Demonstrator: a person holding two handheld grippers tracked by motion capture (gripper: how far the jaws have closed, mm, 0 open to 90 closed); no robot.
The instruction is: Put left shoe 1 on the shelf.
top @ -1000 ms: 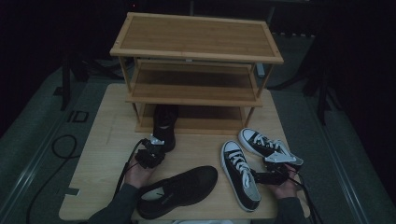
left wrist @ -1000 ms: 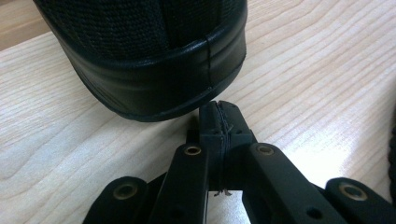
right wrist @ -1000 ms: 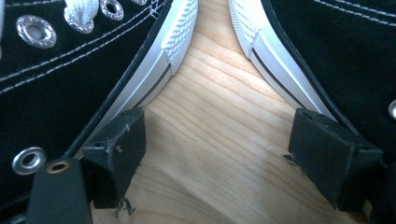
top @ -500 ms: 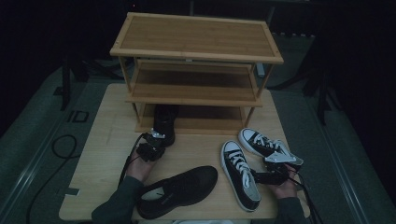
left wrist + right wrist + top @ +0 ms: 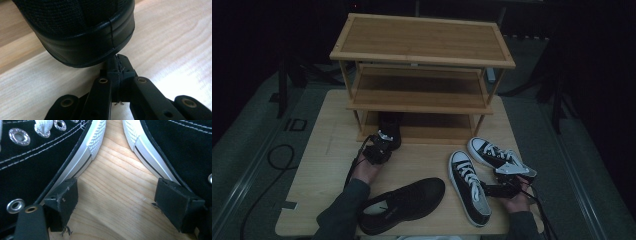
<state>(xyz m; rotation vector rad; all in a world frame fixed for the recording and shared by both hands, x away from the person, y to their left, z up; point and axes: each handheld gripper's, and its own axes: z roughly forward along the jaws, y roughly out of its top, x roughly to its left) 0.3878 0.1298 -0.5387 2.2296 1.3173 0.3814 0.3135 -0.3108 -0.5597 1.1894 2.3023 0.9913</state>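
black shoe sits with its heel end toward me and its front pushed in under the lowest shelf of the wooden rack, resting on the worktop. my left gripper is right at that heel; in the left gripper view its fingers are pressed together with nothing clamped between them, their tips touching the shoe's rounded rubber rim from below and behind. my left hand and dark sleeve run back from there toward the near edge.

my right gripper lies low on the worktop between two black-and-white sneakers. its fingers stand wide apart, bare wood between them. the left-hand finger is just against the white sidewall of the near sneaker, the other finger just beside the sole of the far sneaker; i cannot tell whether either actually presses. the two sneakers angle apart from each other, toes toward the rack.

nearest me, between my forearms, a second black shoe lies across the worktop, toe pointing right, well apart from the first one.
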